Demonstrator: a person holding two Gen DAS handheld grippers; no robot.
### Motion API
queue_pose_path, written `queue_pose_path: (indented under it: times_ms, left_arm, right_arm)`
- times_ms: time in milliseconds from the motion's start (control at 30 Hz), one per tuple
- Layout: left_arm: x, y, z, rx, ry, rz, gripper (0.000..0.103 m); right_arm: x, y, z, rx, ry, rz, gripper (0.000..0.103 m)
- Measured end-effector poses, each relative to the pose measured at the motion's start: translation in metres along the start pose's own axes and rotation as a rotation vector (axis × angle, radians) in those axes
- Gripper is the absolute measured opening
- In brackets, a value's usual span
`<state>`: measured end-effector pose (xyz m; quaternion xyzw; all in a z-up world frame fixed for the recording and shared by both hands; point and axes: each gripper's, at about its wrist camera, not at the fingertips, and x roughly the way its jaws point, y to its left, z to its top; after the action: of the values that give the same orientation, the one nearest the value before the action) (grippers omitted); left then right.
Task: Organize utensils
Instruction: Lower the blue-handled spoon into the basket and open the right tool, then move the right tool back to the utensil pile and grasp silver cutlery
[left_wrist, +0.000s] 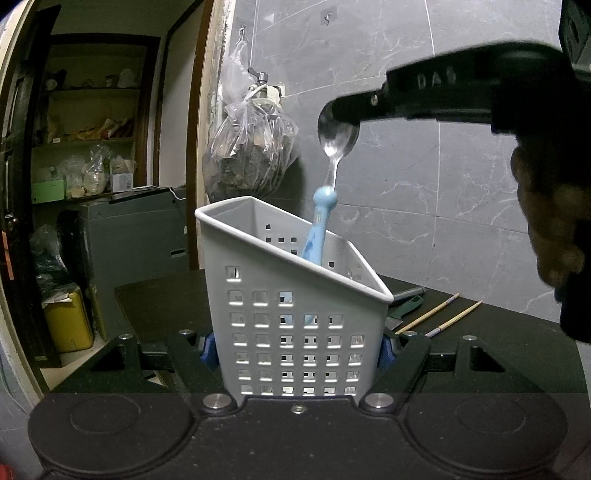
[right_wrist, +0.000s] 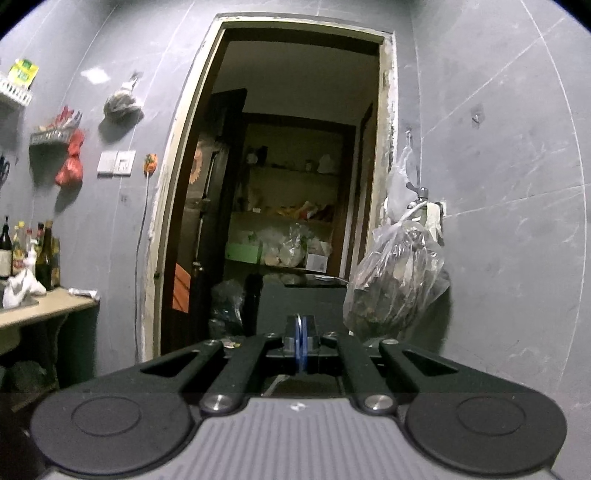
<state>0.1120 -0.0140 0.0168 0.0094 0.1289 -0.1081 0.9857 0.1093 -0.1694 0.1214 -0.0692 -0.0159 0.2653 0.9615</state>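
1. Nearest the left wrist camera, the left gripper (left_wrist: 297, 347) clamped a white perforated utensil caddy (left_wrist: 295, 314); its blue pads (left_wrist: 208, 350) pressed the caddy's two side walls.
2. That caddy stood upright on a black tabletop (left_wrist: 159, 306), its rim slanting down toward the right.
3. Inside it, the blue handle of a spoon (left_wrist: 319, 225) dipped below the rim, while the metal bowl stayed above.
4. Reaching in from the upper right, the right gripper (left_wrist: 341, 110) was pinched closed on the spoon's bowl, so the spoon hung handle-down and slightly tilted.
5. Behind that gripper, the person's right hand (left_wrist: 546, 221) wrapped its handle at the frame's right edge.
6. On the tabletop behind the caddy lay two wooden chopsticks (left_wrist: 439, 314) and a green-handled knife (left_wrist: 406, 308), just beside each other.
7. From the right wrist camera, the closed pads showed only a thin blue seam, aimed toward a doorway (right_wrist: 295, 184) and a hanging plastic bag (right_wrist: 395, 273).
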Motion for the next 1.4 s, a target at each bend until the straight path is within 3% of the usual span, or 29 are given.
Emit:
queue_pose_path:
  times_ms: [867,1067,1133,1200,1333,1400]
  left_arm:
    - [0.0,0.0,-0.001,0.0,-0.001,0.0,0.076]
    - [-0.001,0.0,-0.001,0.0,-0.001,-0.002,0.076]
    - [-0.001,0.0,-0.001,0.003,-0.002,0.001,0.076]
    - [-0.001,-0.001,-0.002,0.002,-0.002,0.001,0.076]
    - [-0.001,0.0,-0.002,0.002,-0.002,0.003,0.076]
    - [-0.001,0.0,-0.001,-0.001,-0.003,0.009,0.076]
  right_arm:
    - [0.019,0.01,-0.055,-0.026,0.154,0.076,0.004]
    - [0.017,0.003,-0.057,-0.008,0.143,0.086,0.007]
    - [0.014,0.001,-0.056,-0.003,0.13,0.092,0.016]
    - [0.008,-0.004,-0.052,0.005,0.1,0.087,0.038]
    - [-0.001,-0.02,-0.045,0.025,0.056,0.032,0.051]
    - [-0.005,-0.031,-0.044,0.043,0.049,-0.009,0.065]
